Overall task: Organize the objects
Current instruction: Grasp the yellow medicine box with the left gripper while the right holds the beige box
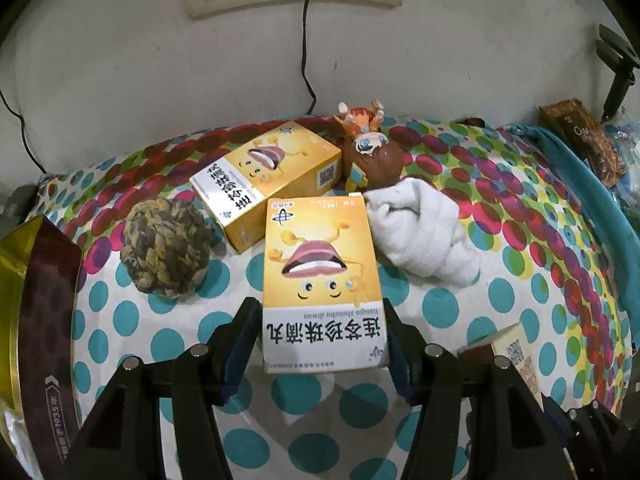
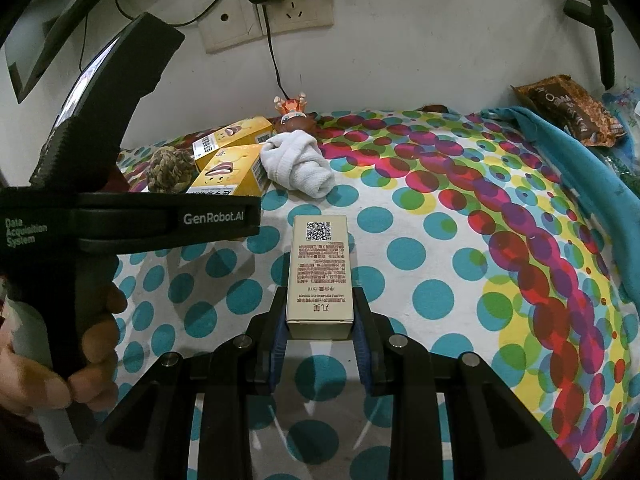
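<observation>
The dotted cloth [image 2: 440, 216] covers the whole surface in front of you, with a teal cloth [image 2: 568, 152] along its right edge. At the far left sit a second yellow box [image 1: 264, 180], a rolled white towel [image 1: 424, 232], a rope ball [image 1: 166, 244] and a small figurine [image 1: 370, 144], close together. Your left gripper [image 1: 320, 340] is clamped on the near end of a yellow box [image 1: 322, 280], which points toward that group. Your right gripper [image 2: 320, 334] is clamped on a narrow beige box [image 2: 322, 272], well apart from the group, over the cloth's near middle.
</observation>
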